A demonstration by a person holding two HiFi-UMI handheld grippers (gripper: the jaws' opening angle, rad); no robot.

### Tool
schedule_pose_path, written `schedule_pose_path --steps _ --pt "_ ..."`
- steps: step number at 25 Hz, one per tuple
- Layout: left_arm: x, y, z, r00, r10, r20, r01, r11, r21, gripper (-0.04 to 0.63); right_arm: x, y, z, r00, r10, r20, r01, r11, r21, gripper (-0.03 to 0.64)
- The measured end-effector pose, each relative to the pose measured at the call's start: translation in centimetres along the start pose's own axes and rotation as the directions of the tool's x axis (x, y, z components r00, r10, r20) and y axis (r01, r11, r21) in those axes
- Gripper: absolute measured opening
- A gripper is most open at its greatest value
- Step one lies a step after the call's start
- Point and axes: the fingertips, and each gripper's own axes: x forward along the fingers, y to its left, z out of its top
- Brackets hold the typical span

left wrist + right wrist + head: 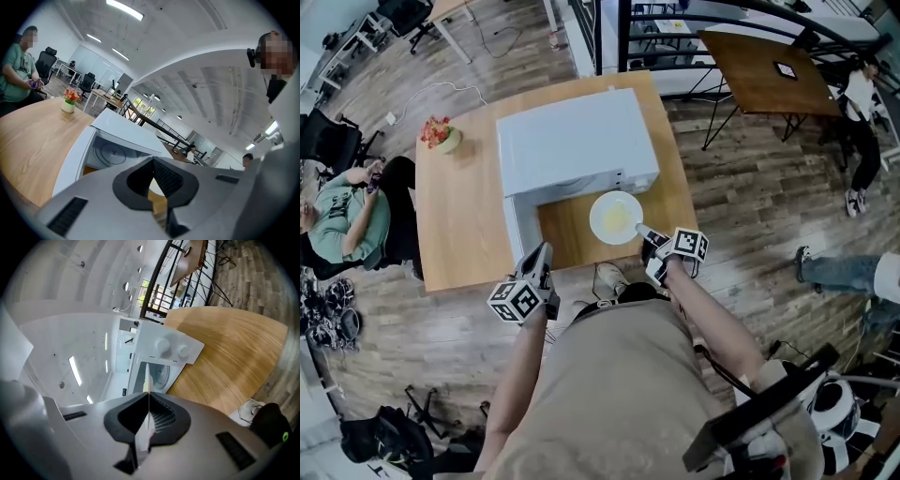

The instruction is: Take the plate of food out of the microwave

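The white plate (616, 217) with pale yellow food is outside the white microwave (572, 141), just in front of its open cavity over the wooden table (459, 216). My right gripper (649, 236) is shut on the plate's near right rim. In the right gripper view the plate (147, 376) shows edge-on, pinched between the pads, with the microwave's knobs (171, 350) behind. My left gripper (542, 259) hangs by the open door (517, 230) with its fingers together and nothing held. The left gripper view looks into the cavity with its glass turntable (110, 154).
A small vase of flowers (441, 136) stands at the table's far left corner. A person (347, 216) sits just left of the table. Another wooden table (769, 70) and a railing lie to the far right. My own legs are at the table's near edge.
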Motion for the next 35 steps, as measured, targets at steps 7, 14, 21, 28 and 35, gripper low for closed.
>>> schedule_pose_path --steps 7,14,21,28,35 --pt "0.8 0.4 -1.1 0.999 0.053 -0.001 -0.053 0.999 -0.007 0.005 3.9 -3.9 0.0 0.995 -0.042 -0.086 0.041 0.999 -0.013 0.012" --pt "1.2 0.5 -1.4 0.995 0.097 -0.003 -0.097 0.995 -0.001 0.005 8.0 -7.7 -0.8 0.981 -0.101 -0.166 0.098 0.995 -0.028 0.012" --pt "1.0 0.9 -0.8 0.992 0.128 -0.001 -0.128 0.992 0.017 0.005 11.1 -11.9 -2.6 0.956 -0.172 -0.239 0.167 0.985 -0.040 0.012" --pt "0.2 1.7 -0.5 0.984 0.177 0.024 -0.177 0.984 0.006 0.005 13.1 -13.5 -3.8 0.946 -0.190 -0.264 0.186 0.982 -0.040 0.012" --pt "0.1 1.5 -1.1 0.981 0.192 0.032 -0.191 0.981 -0.017 0.005 14.4 -14.8 -3.9 0.904 -0.341 -0.256 0.287 0.931 -0.226 0.023"
